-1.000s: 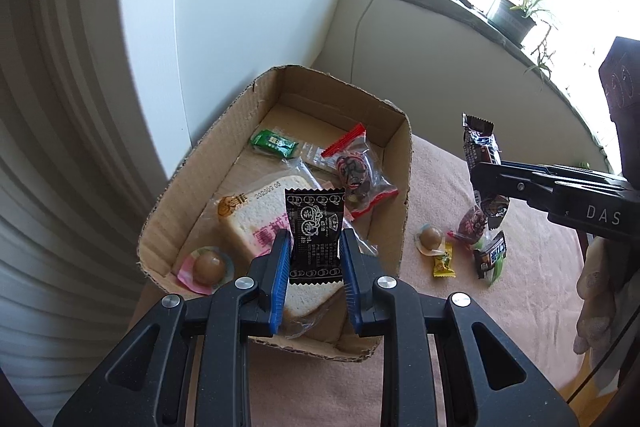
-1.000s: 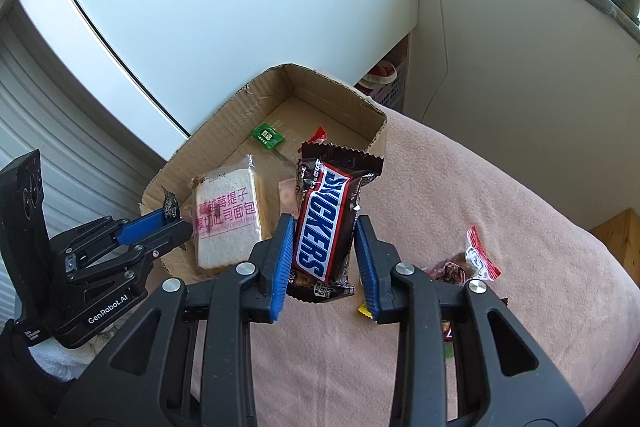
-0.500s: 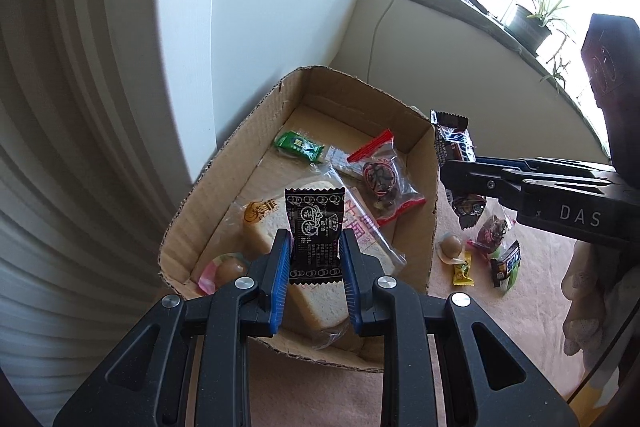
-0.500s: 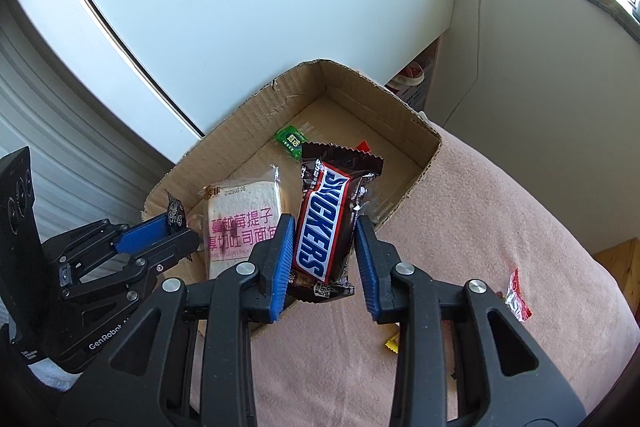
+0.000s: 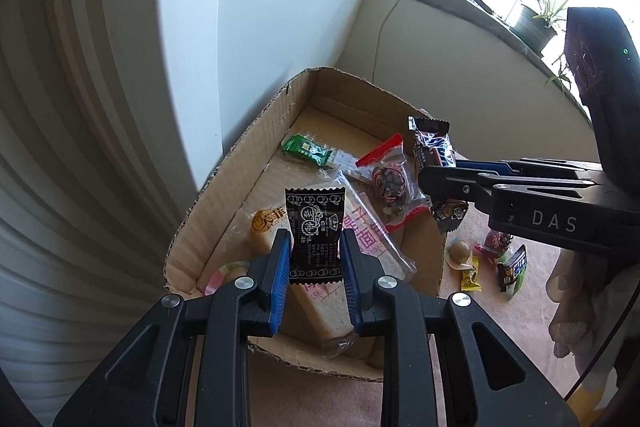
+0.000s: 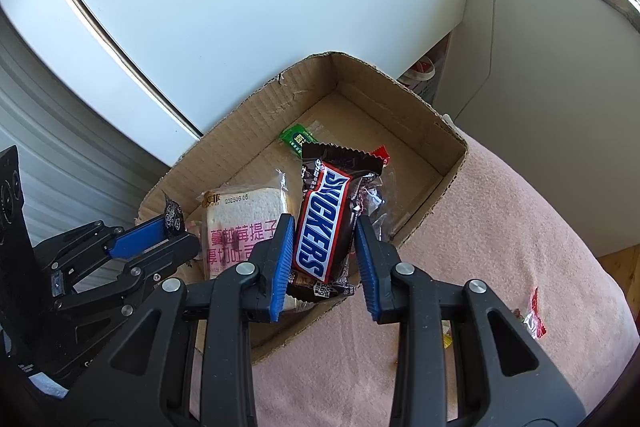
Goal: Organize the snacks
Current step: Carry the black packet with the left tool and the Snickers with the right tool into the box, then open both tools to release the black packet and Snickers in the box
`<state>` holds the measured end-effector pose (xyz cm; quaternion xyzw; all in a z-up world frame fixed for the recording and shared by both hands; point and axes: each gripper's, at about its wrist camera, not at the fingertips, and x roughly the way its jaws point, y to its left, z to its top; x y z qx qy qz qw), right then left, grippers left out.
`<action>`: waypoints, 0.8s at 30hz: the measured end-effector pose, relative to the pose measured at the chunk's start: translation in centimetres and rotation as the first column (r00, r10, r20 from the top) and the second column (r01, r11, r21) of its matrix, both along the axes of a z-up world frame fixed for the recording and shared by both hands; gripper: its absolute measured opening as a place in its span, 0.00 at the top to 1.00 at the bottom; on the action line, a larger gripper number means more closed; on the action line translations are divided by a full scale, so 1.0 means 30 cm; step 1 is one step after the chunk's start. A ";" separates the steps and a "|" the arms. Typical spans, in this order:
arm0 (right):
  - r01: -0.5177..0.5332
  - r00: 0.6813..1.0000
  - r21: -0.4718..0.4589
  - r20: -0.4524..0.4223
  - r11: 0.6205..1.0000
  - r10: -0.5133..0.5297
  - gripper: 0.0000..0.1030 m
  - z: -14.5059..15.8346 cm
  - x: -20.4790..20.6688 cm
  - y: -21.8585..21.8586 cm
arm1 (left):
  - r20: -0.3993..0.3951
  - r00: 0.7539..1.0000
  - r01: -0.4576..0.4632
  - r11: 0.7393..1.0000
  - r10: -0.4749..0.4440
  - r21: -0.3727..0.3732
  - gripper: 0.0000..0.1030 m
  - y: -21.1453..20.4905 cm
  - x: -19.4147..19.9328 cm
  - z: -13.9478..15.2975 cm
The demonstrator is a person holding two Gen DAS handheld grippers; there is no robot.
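Observation:
My left gripper (image 5: 314,259) is shut on a small black candy packet (image 5: 315,227), held above the near end of the cardboard box (image 5: 240,163). My right gripper (image 6: 323,247) is shut on a Snickers bar (image 6: 326,219), which hangs over the box (image 6: 448,171) near its right wall. Inside the box lie a wrapped bread slice (image 6: 236,223), a green candy (image 5: 306,149), a clear bag with a red strip (image 5: 390,183) and a round pink-rimmed sweet (image 5: 224,273). In the left wrist view the right gripper (image 5: 440,183) comes in from the right with the Snickers bar (image 5: 432,147).
Several small wrapped sweets (image 5: 488,259) lie on the pink cloth (image 6: 500,247) right of the box. A white wall and a ribbed panel stand behind the box. A windowsill with potted plants (image 5: 536,23) runs at the far right. A gloved hand (image 5: 580,307) shows at the right edge.
My right gripper has carried the Snickers bar leftward from over the cloth to over the box. The left gripper has stayed over the box's near end with the black packet.

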<state>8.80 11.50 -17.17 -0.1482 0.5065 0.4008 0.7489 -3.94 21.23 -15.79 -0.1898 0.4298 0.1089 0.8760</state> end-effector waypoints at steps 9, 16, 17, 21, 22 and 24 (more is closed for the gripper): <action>-0.002 1.000 0.006 0.016 1.000 0.002 0.59 0.008 -0.002 0.014 | 0.003 1.000 -0.016 1.000 0.016 0.008 0.63 0.009 -0.006 0.003; 0.014 0.999 0.014 0.034 1.000 -0.015 0.45 0.031 -0.001 0.002 | 0.001 1.000 -0.024 1.000 0.024 0.010 0.56 0.012 -0.011 0.001; 0.015 0.999 0.014 0.035 1.000 -0.015 0.44 0.035 -0.004 0.001 | 0.001 1.000 -0.022 1.000 0.022 0.011 0.56 0.011 -0.012 0.003; 0.020 0.999 0.021 0.049 1.000 -0.021 0.34 0.049 -0.015 -0.006 | 0.004 1.000 -0.018 1.000 0.018 0.016 0.56 0.005 -0.015 0.007; 0.023 0.999 0.024 0.049 0.999 -0.024 0.34 0.053 -0.016 -0.009 | 0.004 1.000 -0.018 1.000 0.018 0.016 0.56 0.004 -0.016 0.007; 0.026 0.998 0.028 0.049 0.999 -0.027 0.34 0.061 -0.017 -0.017 | 0.006 1.000 -0.017 1.000 0.017 0.017 0.56 0.004 -0.017 0.008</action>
